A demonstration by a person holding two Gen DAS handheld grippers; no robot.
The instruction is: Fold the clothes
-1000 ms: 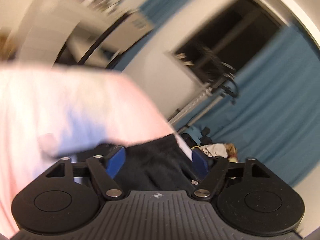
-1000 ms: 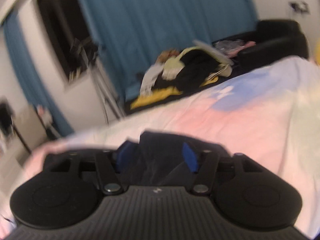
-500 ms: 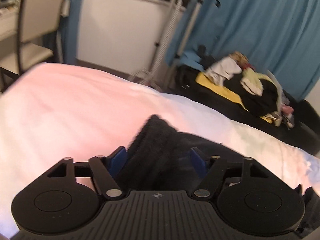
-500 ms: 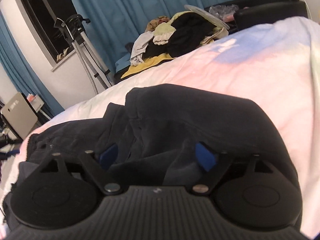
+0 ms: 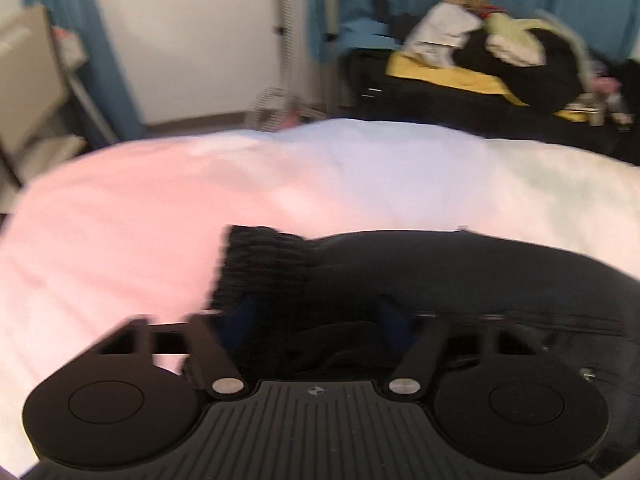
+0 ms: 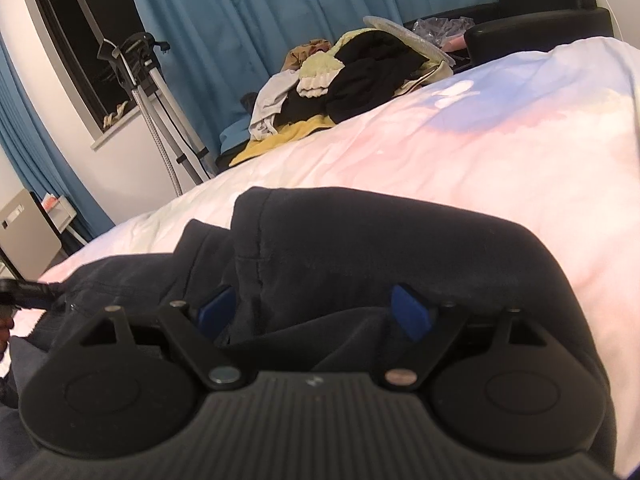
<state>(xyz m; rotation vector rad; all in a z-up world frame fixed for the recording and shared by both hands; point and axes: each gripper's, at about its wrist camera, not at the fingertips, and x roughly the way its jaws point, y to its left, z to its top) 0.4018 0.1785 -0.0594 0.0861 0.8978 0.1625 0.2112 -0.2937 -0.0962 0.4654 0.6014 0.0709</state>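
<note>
One dark garment (image 6: 360, 248), black or very dark navy, lies on the bed (image 6: 460, 148), which has a pale cover in pink, white and light blue; you have it directly under both tools. It looks like soft, thick knit cloth with a ribbed cuff (image 5: 264, 264), so I judge it light, limp and not slippery, and it cannot break; it will sag and bunch when you lift it, so it is better to take it at an edge, a seam or the ribbed cuff, where the cloth is thicker and gives a firm hold. Your left gripper (image 5: 316, 320) has jaws that have just been closing, with the cuff end of the cloth between them; the picture is blurred and dark there, so I cannot tell whether the pads already press on it. Your right gripper (image 6: 316, 312) has its jaws standing wide, having opened a moment ago, and folds of the garment lie between the blue pads (image 6: 412, 312) without being pinched, as far as I can see. A pile of other clothes (image 6: 340, 76) waits on the dark sofa beyond the bed, before the blue curtain (image 6: 280, 12). No brand, label or readable writing shows on the garment or elsewhere.
</note>
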